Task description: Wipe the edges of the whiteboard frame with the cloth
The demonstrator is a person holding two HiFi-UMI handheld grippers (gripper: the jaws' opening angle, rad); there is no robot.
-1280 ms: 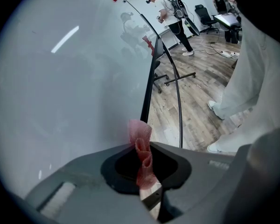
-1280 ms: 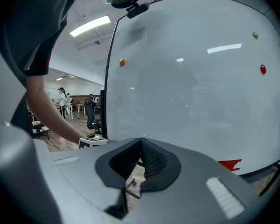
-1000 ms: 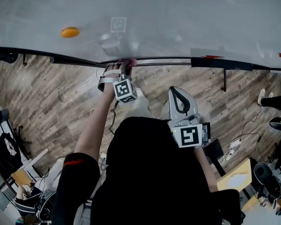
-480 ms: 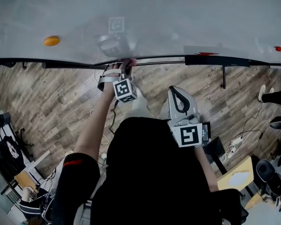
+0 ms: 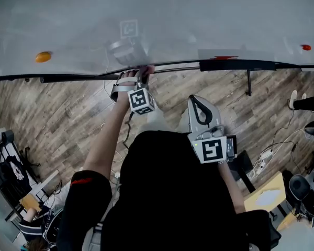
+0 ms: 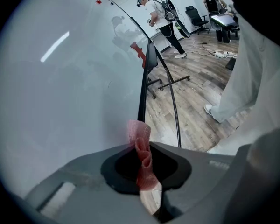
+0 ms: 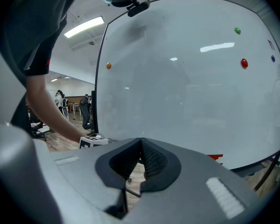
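Where the lower frame [image 5: 172,68] of the whiteboard [image 5: 199,20] runs dark across the head view, the holdings stand as follows.

Item 1: left tongs [image 5: 137,76]. Reached forward on an outstretched arm, tips at the frame. Pinching the cloth; both sides closed on its lower fold. Marker cube [image 5: 141,100] behind the tips.

Item 2: cloth [image 6: 143,164]. Pink, open-weave, bunched into a narrow upright roll. Its free top end stands above the tongs and meets the line where the white panel joins the frame.

Item 3: right tongs [image 7: 141,160]. Held back close to the person's body, well apart from the frame, aimed at the board. Pressed together, nothing between the ribbed pads. Marker cube [image 5: 211,150] at the rear.

Item 4: whiteboard fittings. 1 orange magnet [image 5: 43,56] at far left, 1 red magnet [image 5: 305,47] at far right, 1 green magnet [image 7: 237,30] high in the right gripper view.

Item 5: surroundings. Wood-plank floor [image 5: 57,114] beneath; 1 standing person [image 6: 161,20] far off beyond the board's end.
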